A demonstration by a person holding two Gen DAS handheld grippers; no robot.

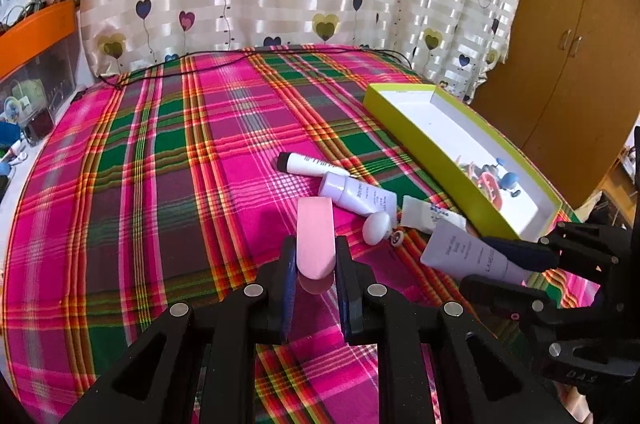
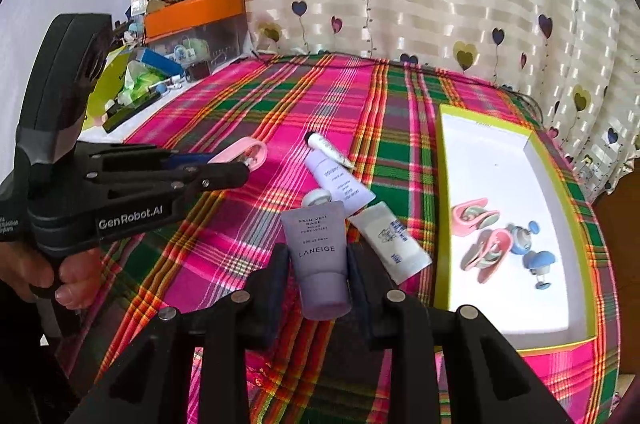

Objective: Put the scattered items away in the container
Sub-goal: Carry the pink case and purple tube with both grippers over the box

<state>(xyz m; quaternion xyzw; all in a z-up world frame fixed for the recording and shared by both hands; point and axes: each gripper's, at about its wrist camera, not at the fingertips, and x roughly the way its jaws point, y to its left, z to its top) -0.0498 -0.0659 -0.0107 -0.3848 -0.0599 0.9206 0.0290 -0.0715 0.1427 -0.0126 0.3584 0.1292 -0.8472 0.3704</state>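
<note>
Pink plaid cloth [image 1: 160, 183] fills my left wrist view, and my left gripper [image 1: 316, 256] has its jaws pinched on a pale pink clip [image 1: 315, 236], which juts forward from between the pads, above the cloth. Just beyond it lie a black-capped white tube [image 1: 308, 164], a lilac tube [image 1: 356, 193], a white sachet [image 1: 428, 215] and a small white roller [image 1: 378, 228], bunched close together. To their right sits the green-walled container [image 1: 416, 139], open, with a few pink and blue pieces at its near end. My right gripper [image 1: 496, 270] shows at the right edge, gripping a second lilac tube [image 1: 468, 252]. Through my right wrist view, the right gripper [image 2: 320, 264] has its jaws closed against the sides of that lilac tube [image 2: 318, 244], printed LANEIGE, cap toward the camera, flat end pointing away. The sachet [image 2: 394, 244] lies just right of it, the other lilac tube [image 2: 338, 181] and the black-capped tube [image 2: 326, 143] beyond. The container [image 2: 500, 163] stands to the right, its white floor carrying pink clips [image 2: 480, 236] and blue rollers [image 2: 536, 256]. My left gripper [image 2: 244, 163] reaches in from the left with the pink clip [image 2: 244, 151] at its tip, a hand [image 2: 60, 276] wrapped around its handle.
</note>
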